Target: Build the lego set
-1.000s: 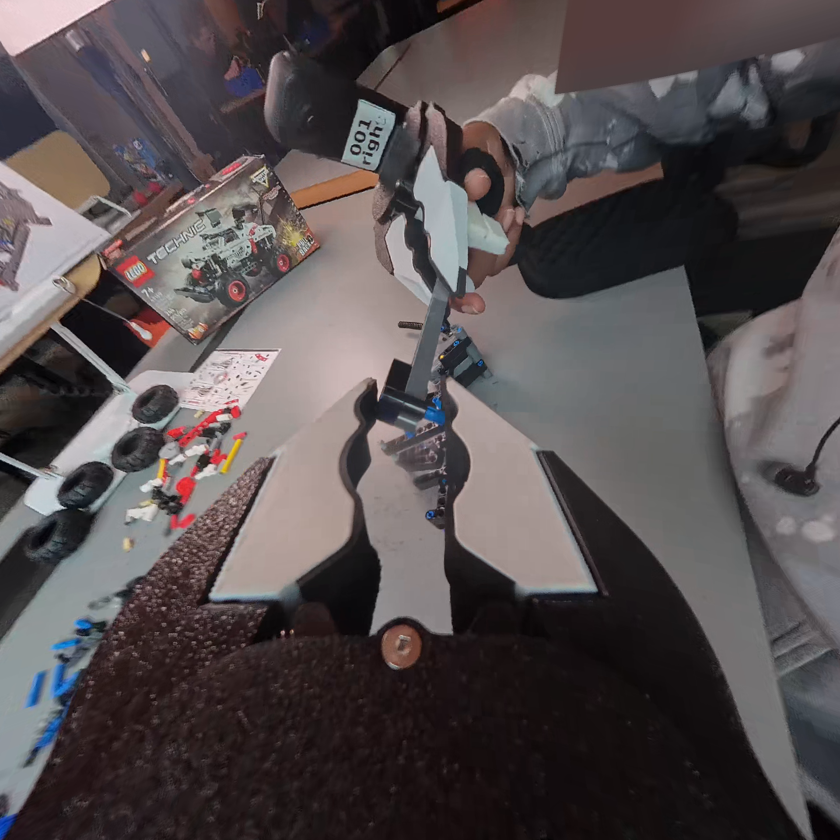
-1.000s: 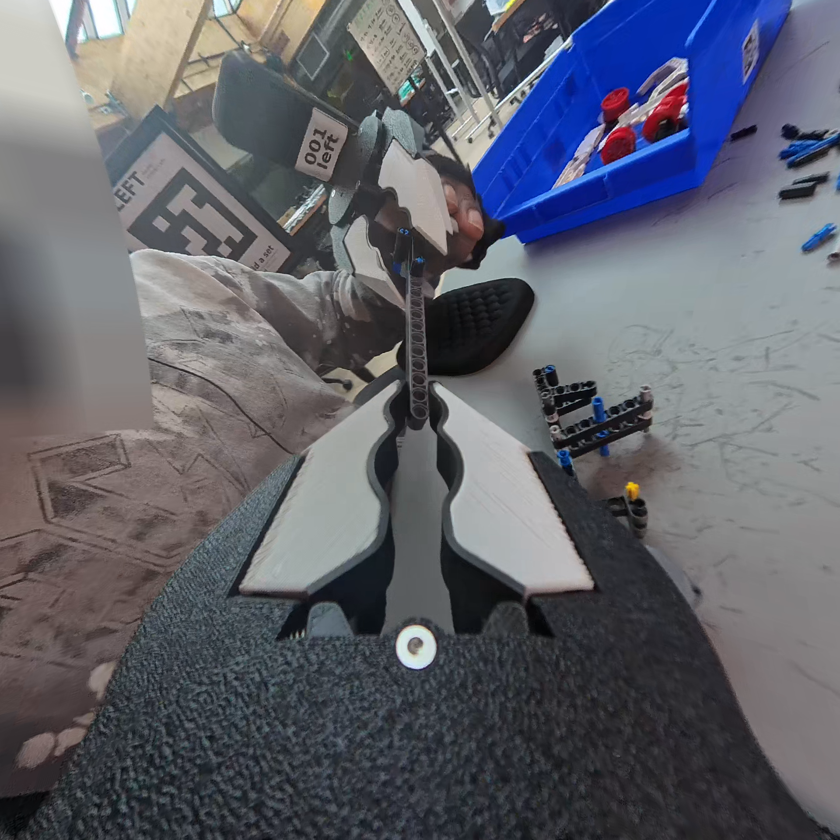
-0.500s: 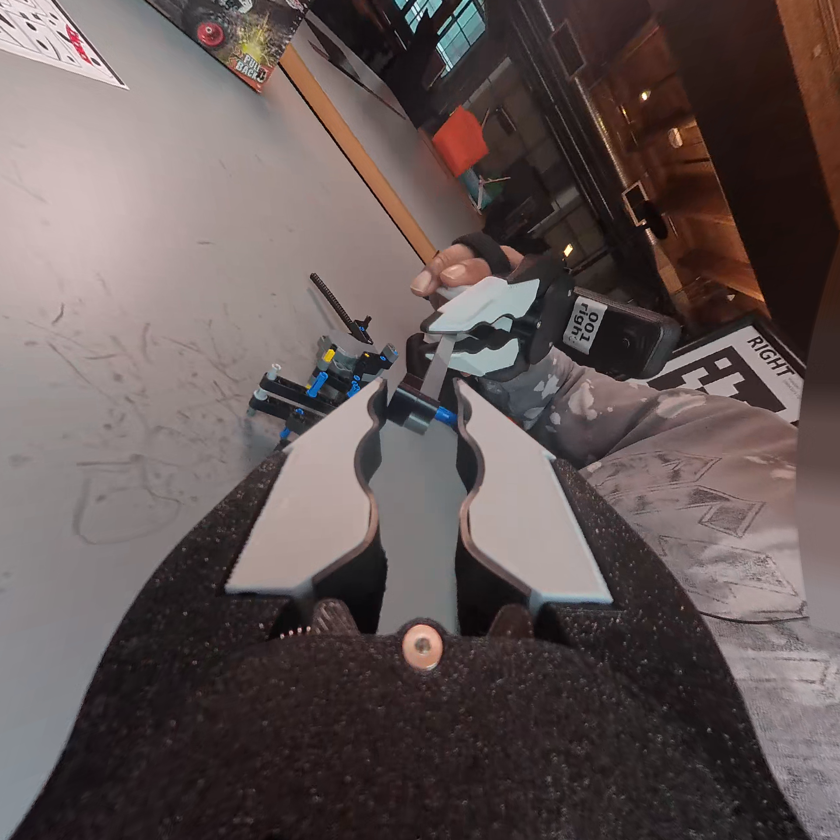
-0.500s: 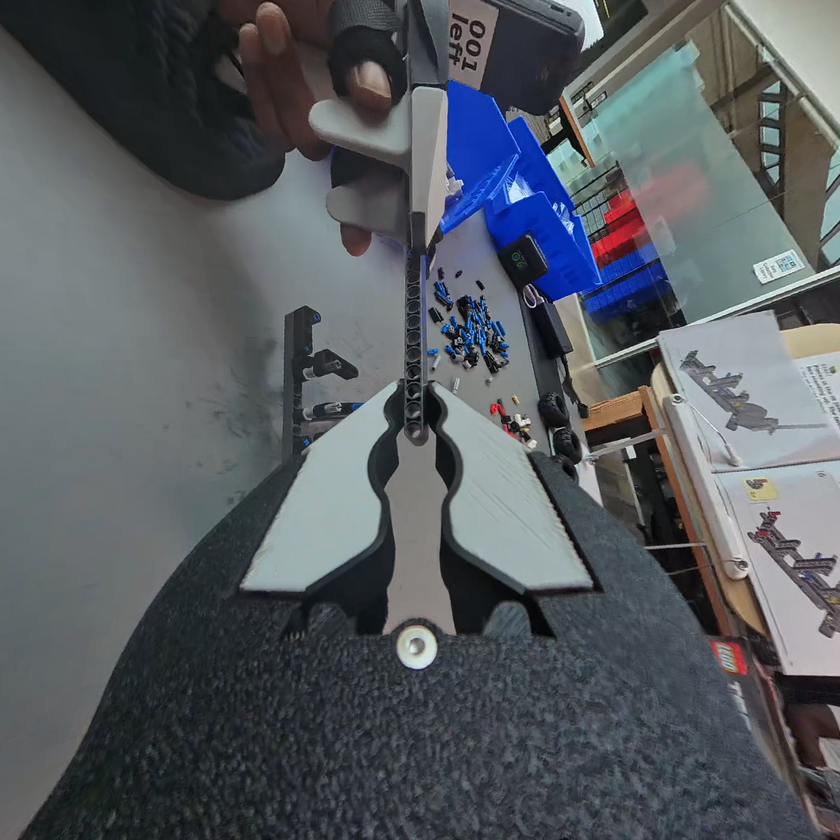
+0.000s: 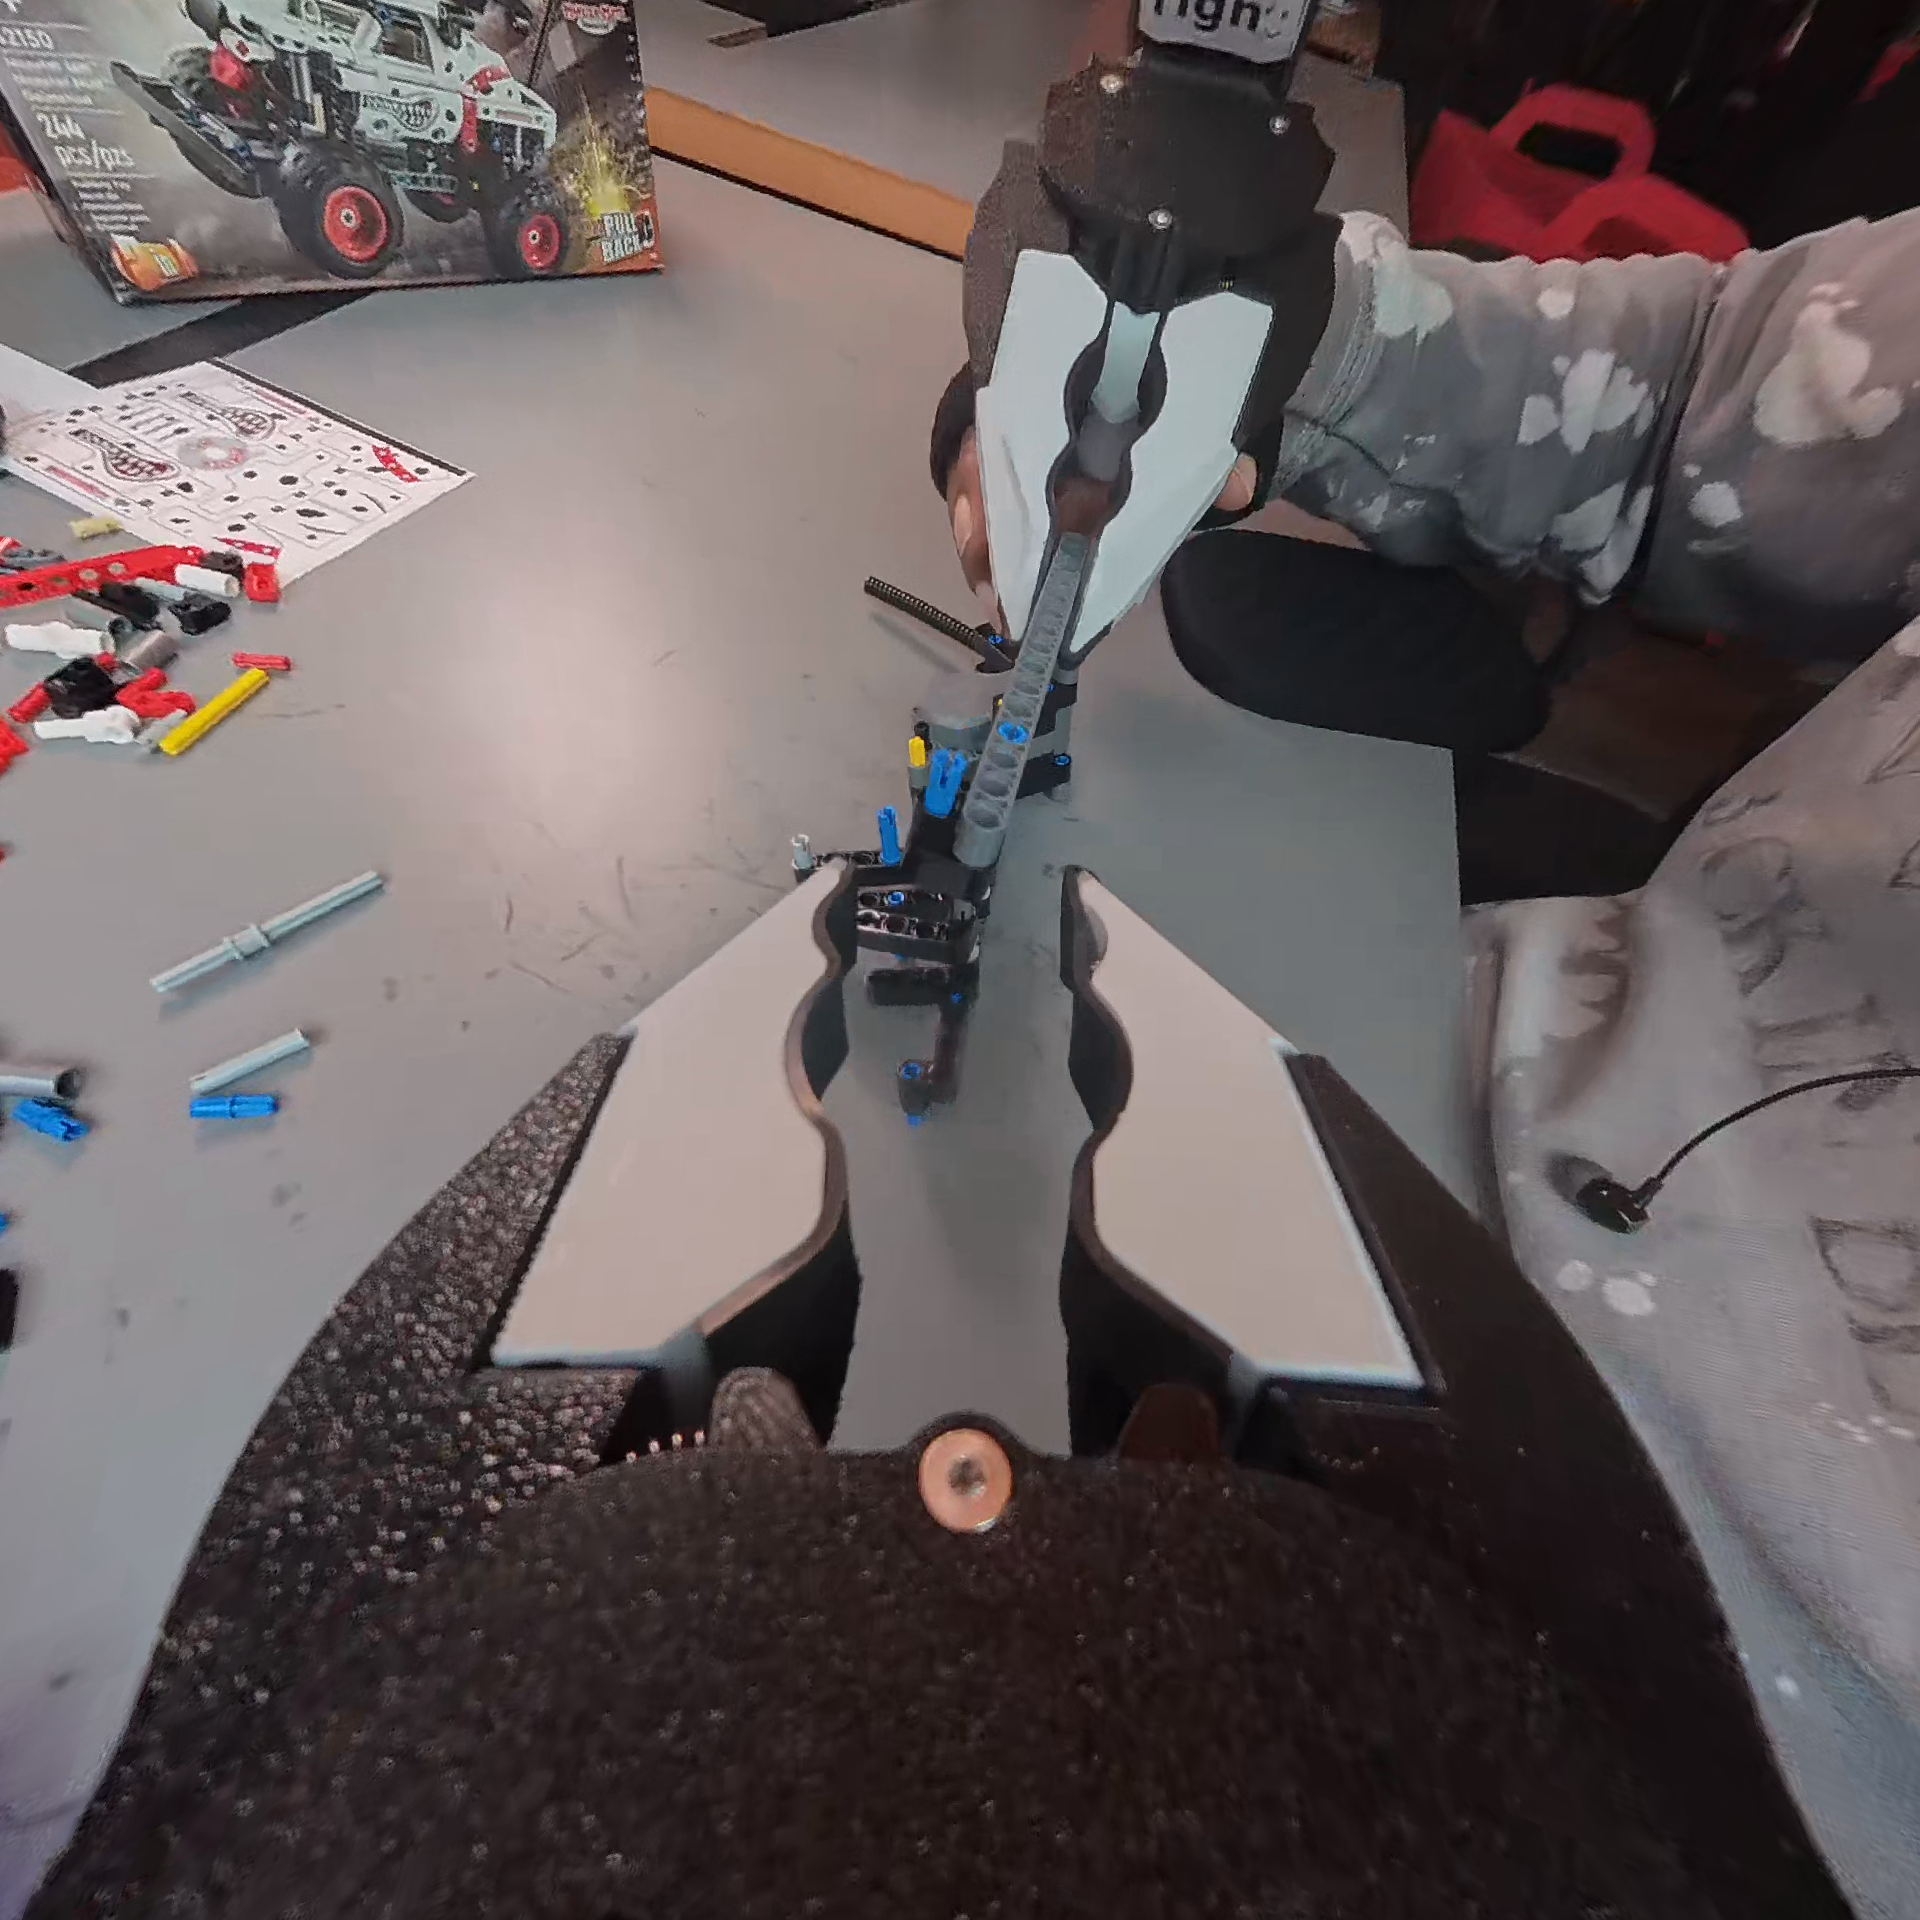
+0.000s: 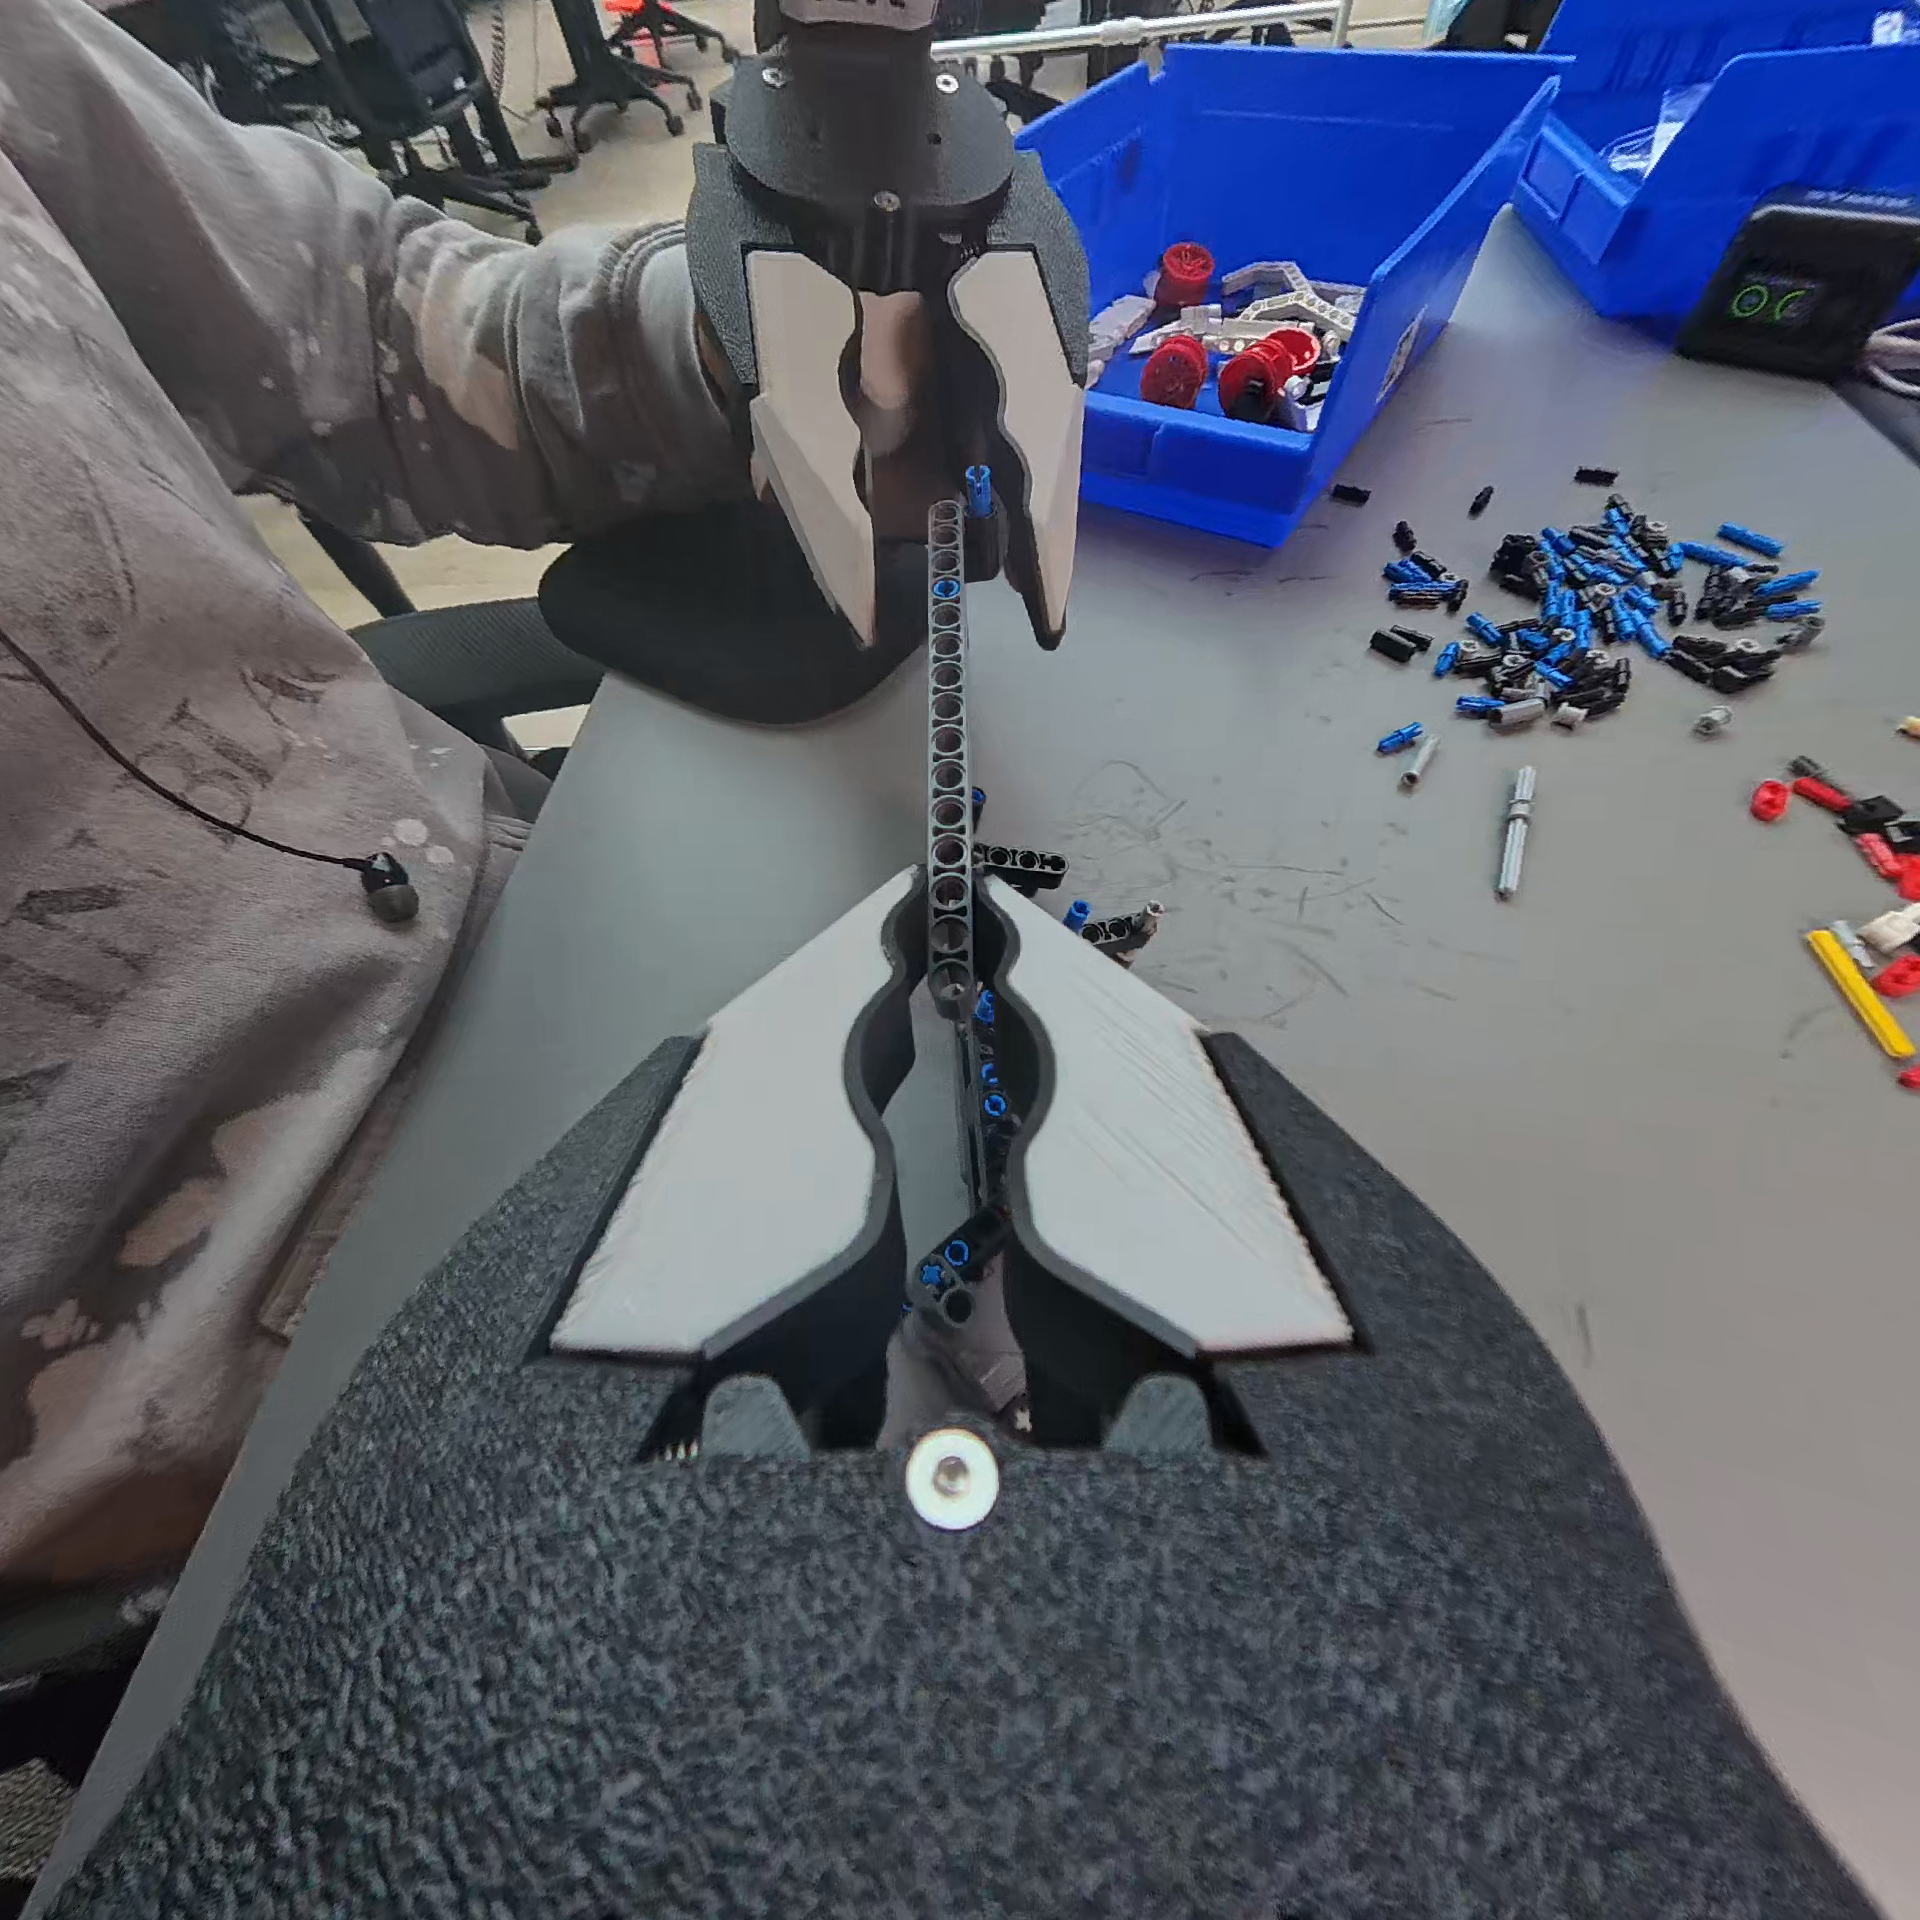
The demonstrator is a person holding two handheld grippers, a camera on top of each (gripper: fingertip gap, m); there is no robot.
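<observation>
Clamping one end of the long grey beam [image 6: 948, 769], our right gripper [image 6: 951, 914] holds it out over the bench [image 6: 1299, 997]. Our left gripper [image 5: 951, 883] stands released, its fingers either side of the beam's far end and the black-and-blue assembly [image 5: 920, 914] there. Loose pins [image 6: 1590, 623] lie scattered well apart, near a blue bin [image 6: 1247, 478].

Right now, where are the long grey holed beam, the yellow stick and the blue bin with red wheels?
Long grey holed beam [image 6: 948, 717], right wrist view, mid-length.
Yellow stick [image 5: 213, 712], left wrist view, its middle.
Blue bin with red wheels [image 6: 1195, 473], right wrist view, front wall.
</observation>
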